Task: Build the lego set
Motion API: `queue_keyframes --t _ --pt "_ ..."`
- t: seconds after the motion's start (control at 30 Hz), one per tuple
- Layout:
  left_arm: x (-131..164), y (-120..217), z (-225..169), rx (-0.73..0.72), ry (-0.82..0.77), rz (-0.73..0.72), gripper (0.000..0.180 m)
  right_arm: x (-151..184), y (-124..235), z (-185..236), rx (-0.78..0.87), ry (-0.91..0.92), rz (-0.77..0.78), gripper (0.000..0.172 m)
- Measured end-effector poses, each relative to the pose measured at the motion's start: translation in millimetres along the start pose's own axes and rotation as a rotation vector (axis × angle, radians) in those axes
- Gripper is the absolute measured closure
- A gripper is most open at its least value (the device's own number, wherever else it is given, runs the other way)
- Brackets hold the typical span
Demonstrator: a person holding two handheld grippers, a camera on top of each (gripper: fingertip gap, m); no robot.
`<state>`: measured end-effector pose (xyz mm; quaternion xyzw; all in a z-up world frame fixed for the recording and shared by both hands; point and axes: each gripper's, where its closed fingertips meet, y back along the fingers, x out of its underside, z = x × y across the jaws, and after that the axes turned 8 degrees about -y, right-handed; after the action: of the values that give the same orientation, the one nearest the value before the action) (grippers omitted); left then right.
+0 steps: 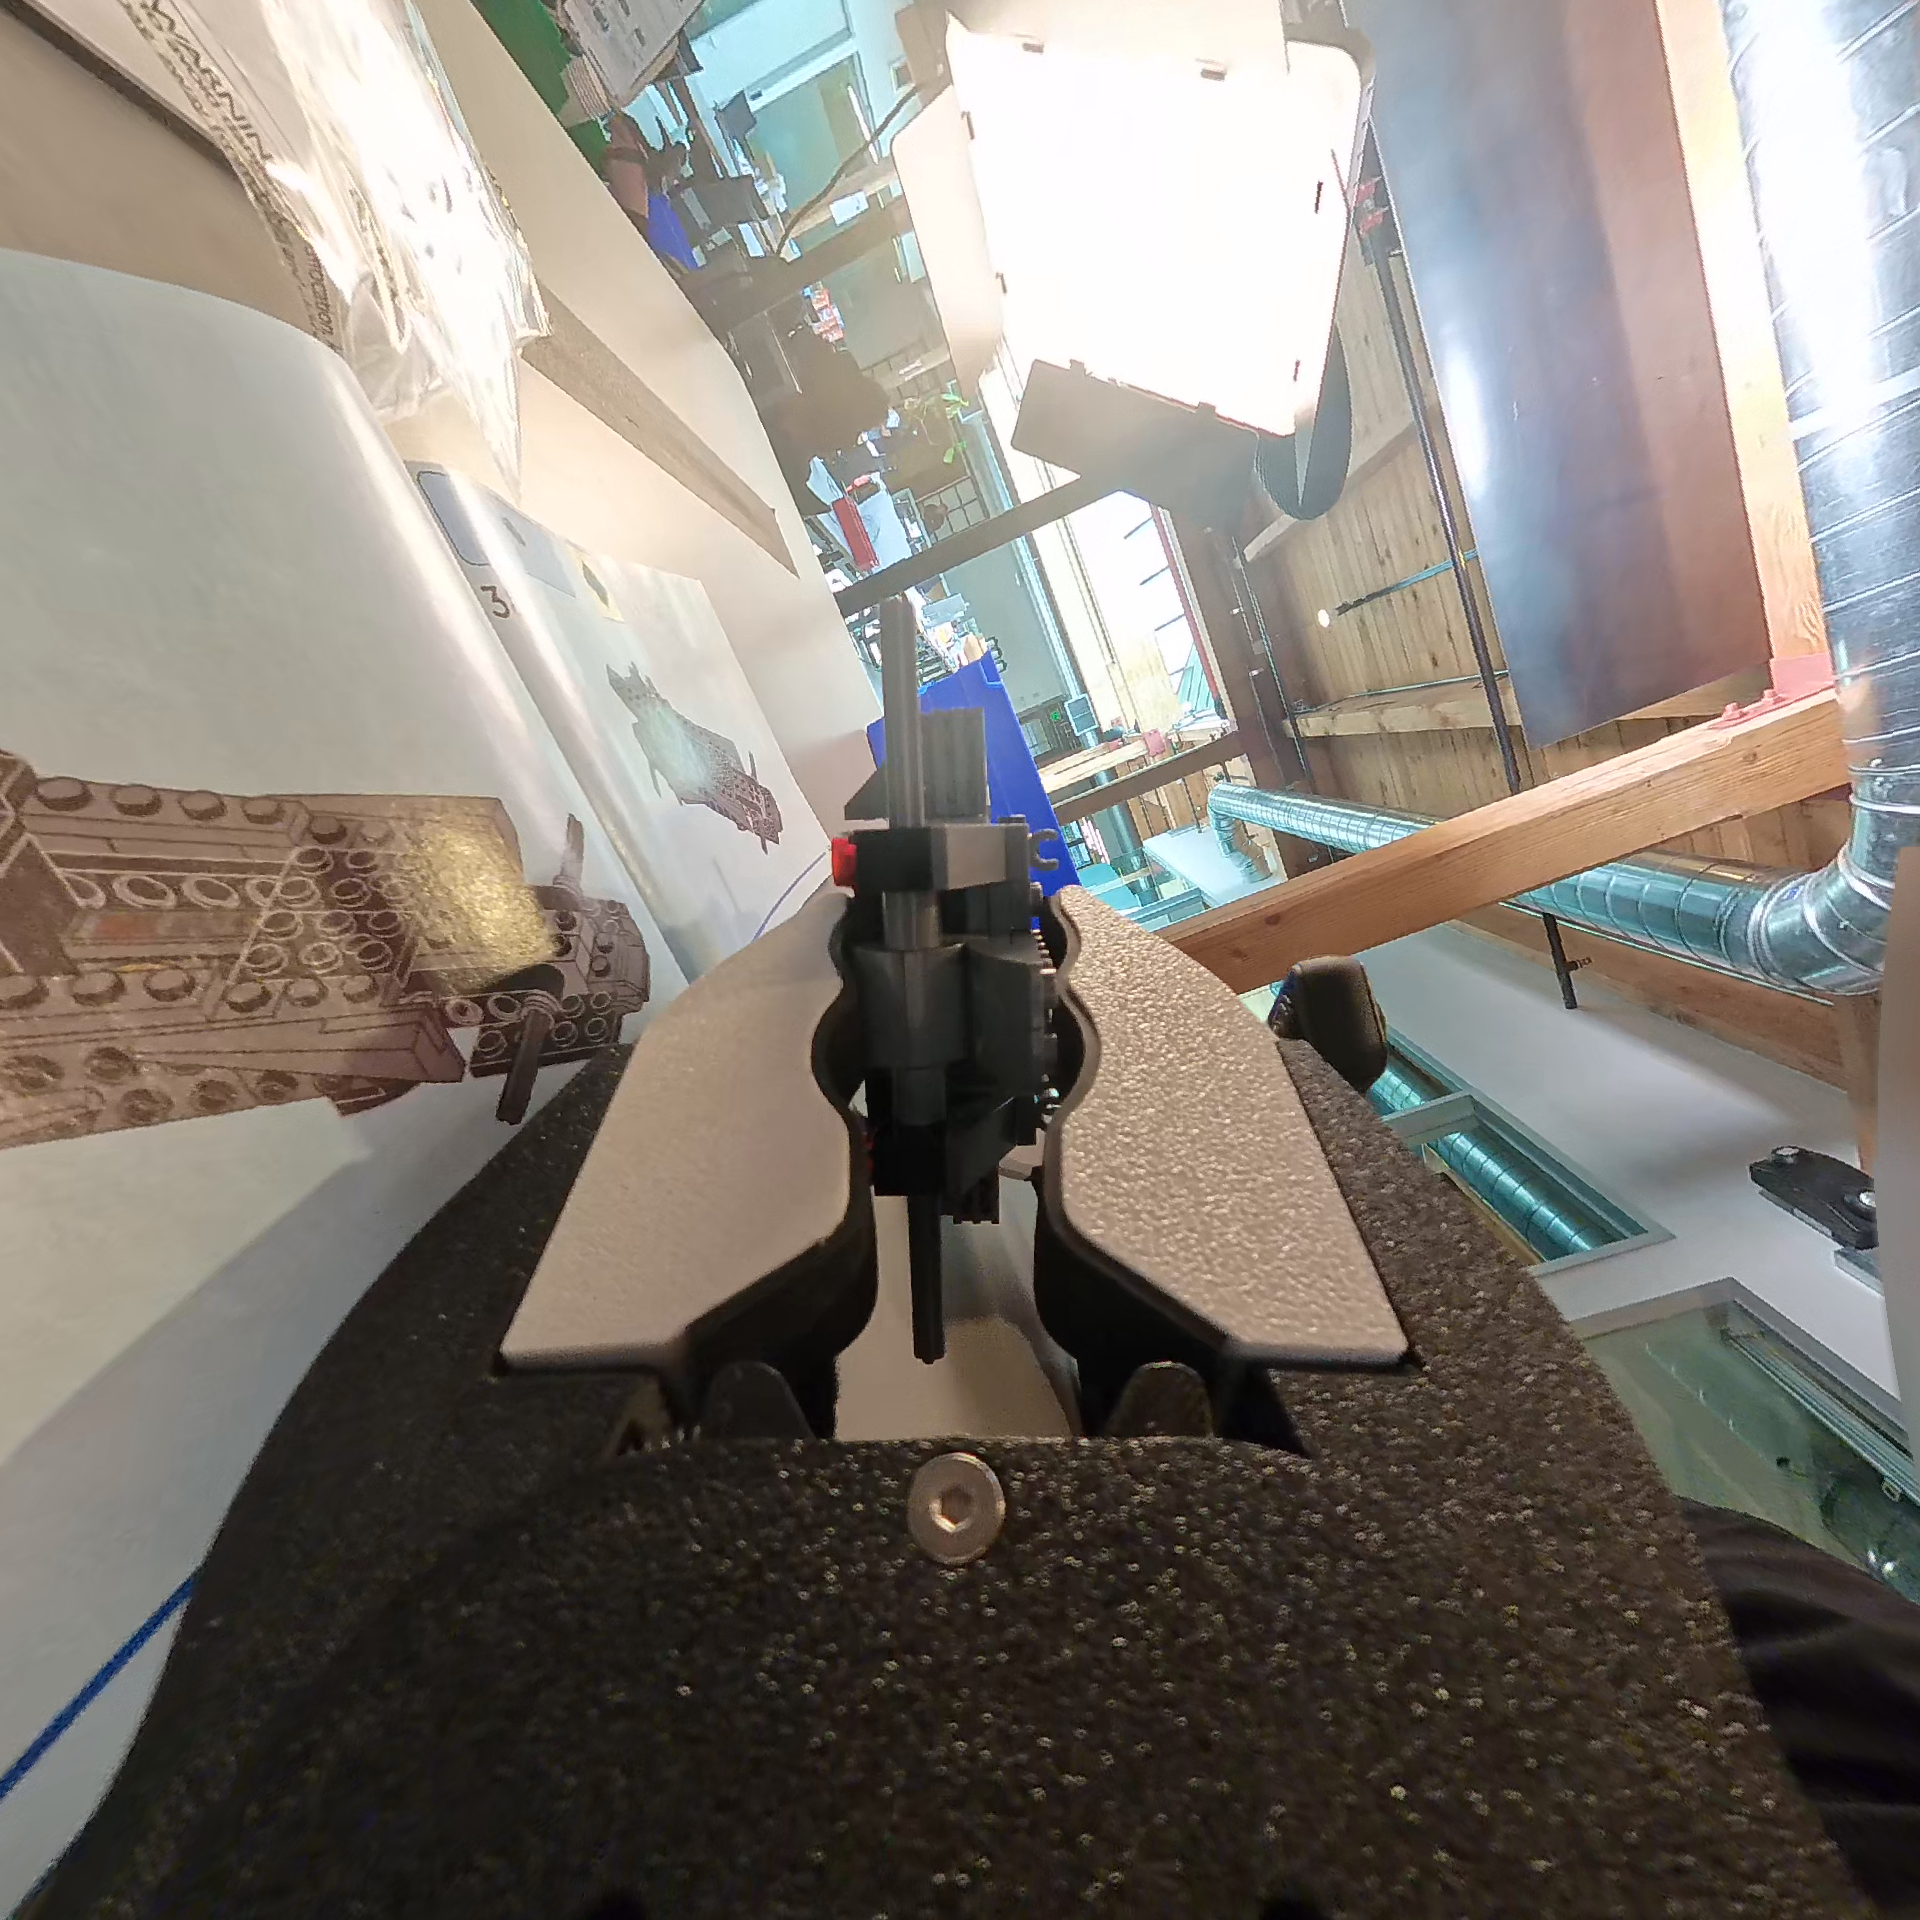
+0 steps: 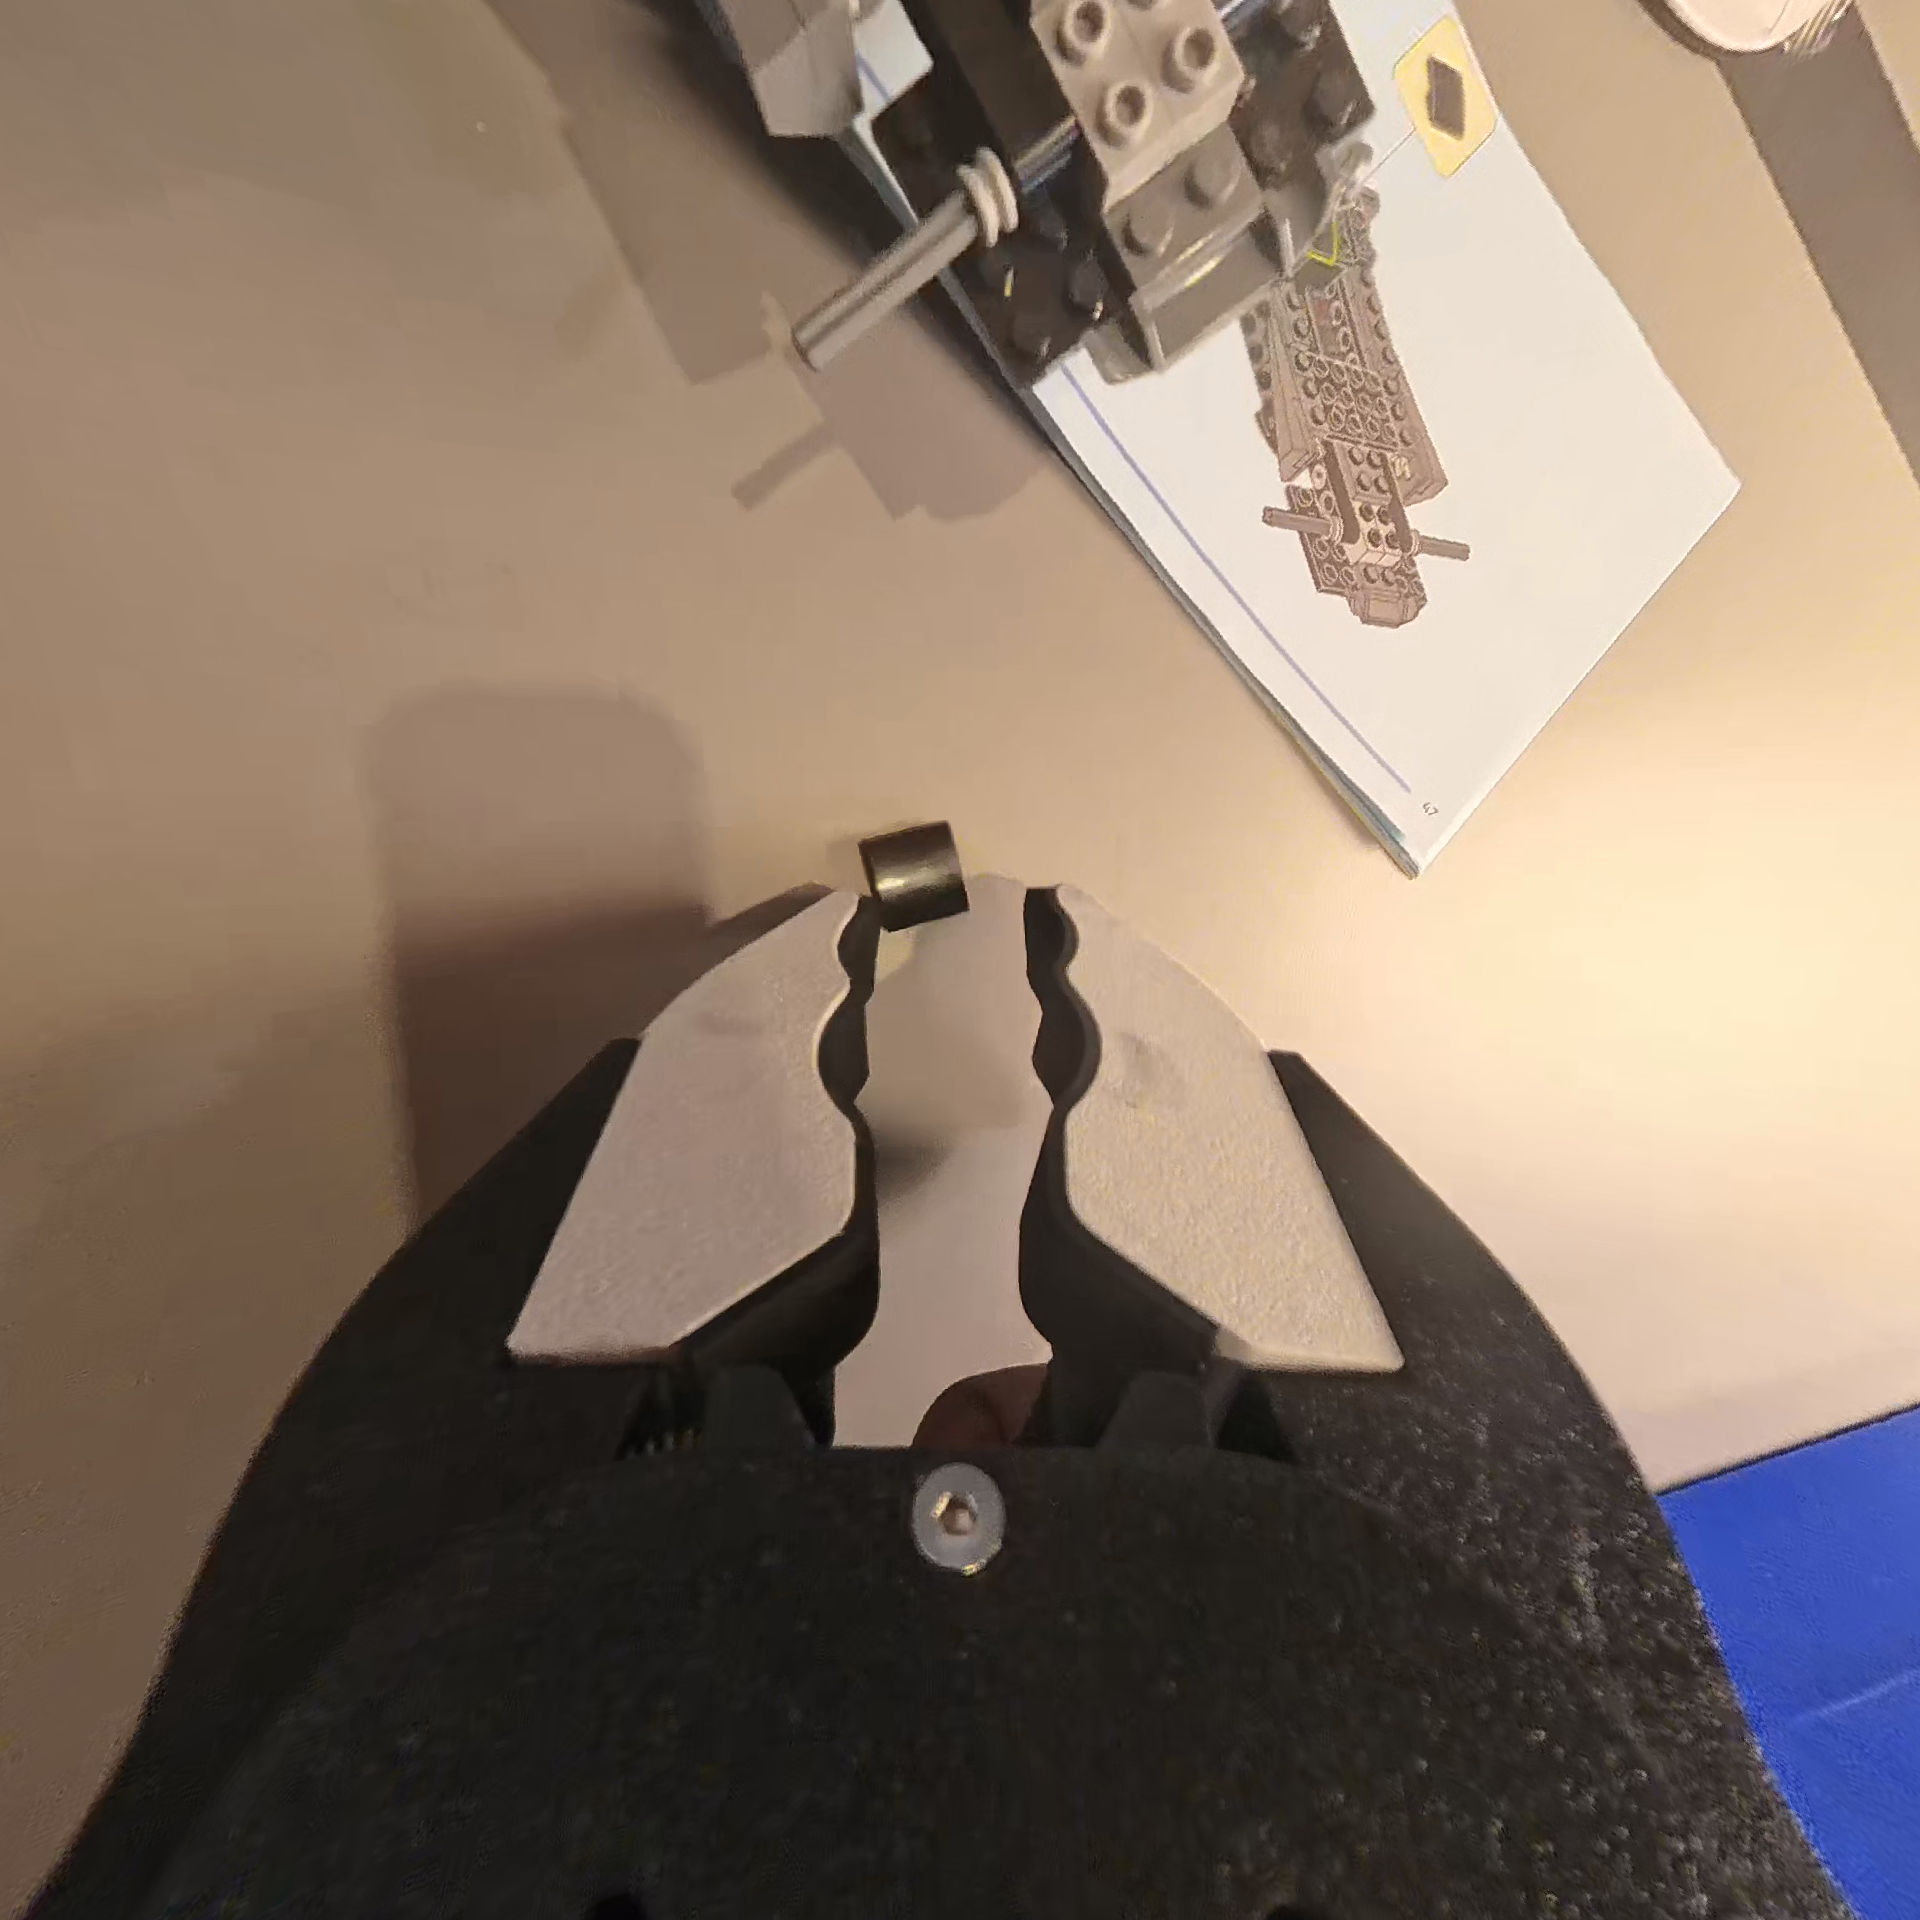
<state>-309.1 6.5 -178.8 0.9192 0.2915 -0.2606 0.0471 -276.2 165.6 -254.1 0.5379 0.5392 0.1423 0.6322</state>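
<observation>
A small black cylindrical sleeve (image 2: 914, 875) lies on its side on the beige worktop (image 2: 416, 520), right at the tips of the right gripper (image 2: 940, 914), whose jaws stand partly open with a clear gap between them. The sleeve sits just ahead of the opening and off toward the left finger (image 2: 748, 1091): its near corner is at that fingertip, though contact cannot be told, and open space separates it from the right finger (image 2: 1174, 1122), so nothing is clamped. Its long axis runs roughly across the line of the fingers, tilted a little, with its curved side facing the camera. Farther ahead and to the right, a grey and black brick model (image 2: 1122, 156) with a grey axle (image 2: 894, 281) sticking out toward the sleeve hangs over an open instruction booklet (image 2: 1507, 499); the model is well apart from the right gripper. A blue surface (image 2: 1808, 1662) shows at the lower right corner. In the left wrist view, the left gripper (image 1: 951, 997) has its jaws closed on that dark grey brick model (image 1: 935, 987), both scalloped fingers (image 1: 727, 1122) pressed against its sides, the camera tipped so the room beyond appears sideways. The model's grey axle (image 1: 899, 748) runs lengthwise between the fingers and projects past their tips, with a small red piece (image 1: 844, 858) on one flank. The booklet's printed pages (image 1: 312, 883) lie just beside the left gripper.
</observation>
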Motion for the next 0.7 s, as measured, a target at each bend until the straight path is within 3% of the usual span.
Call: queue_keyframes --t 0.5,0.7 --pt "0.2 -0.3 0.5 -0.002 0.004 0.002 0.149 -2.5 -0.7 -4.1 -0.053 -0.060 -0.049 0.137" --pt "0.3 -0.3 0.4 -0.003 0.002 0.003 0.149 -4.8 -3.6 7.6 -0.160 -0.125 -0.062 0.137"
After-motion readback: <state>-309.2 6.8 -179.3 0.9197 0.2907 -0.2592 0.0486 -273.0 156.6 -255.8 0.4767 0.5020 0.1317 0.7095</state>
